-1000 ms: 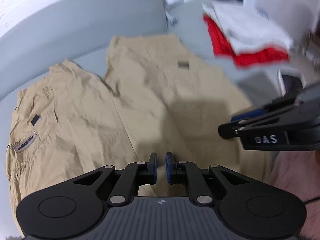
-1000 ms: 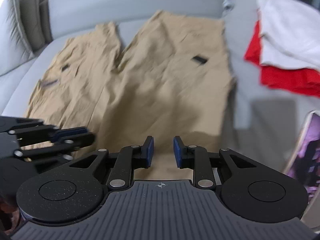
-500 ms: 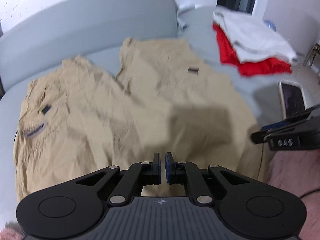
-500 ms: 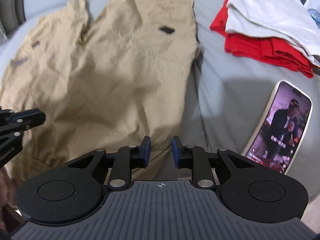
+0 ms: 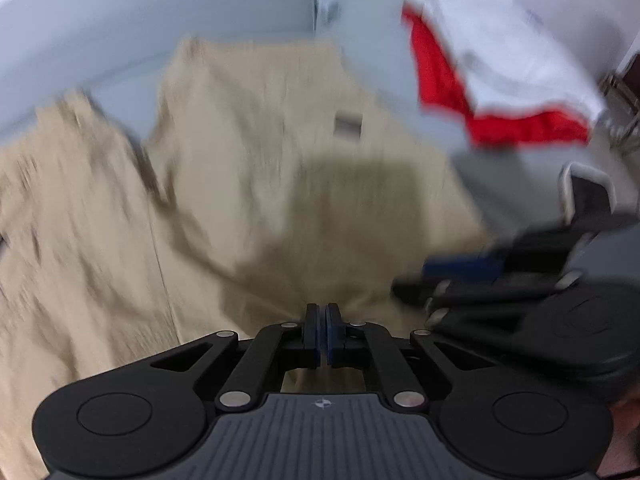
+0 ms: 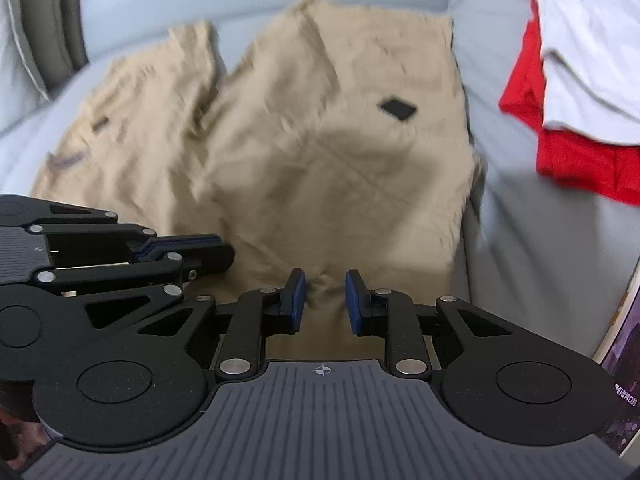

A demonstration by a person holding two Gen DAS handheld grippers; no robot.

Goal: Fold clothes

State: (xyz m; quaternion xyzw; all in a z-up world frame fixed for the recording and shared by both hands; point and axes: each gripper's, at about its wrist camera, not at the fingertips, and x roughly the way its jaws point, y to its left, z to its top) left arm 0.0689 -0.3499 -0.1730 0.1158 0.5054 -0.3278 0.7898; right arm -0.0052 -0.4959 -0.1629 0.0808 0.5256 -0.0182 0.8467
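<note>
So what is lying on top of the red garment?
A white garment lies on the red garment, covering most of it. Only the red edges show; anything between them is hidden.

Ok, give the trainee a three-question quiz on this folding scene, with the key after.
1. True or false: the beige trousers lie spread on the grey sofa.
2. Which garment tops the side pile: A red, B white, C beige?
3. Which gripper has its pads together?

Key: 1 true. 2 B, the white garment lies over the red garment. 3 the left gripper; the right gripper shows a gap.
</note>
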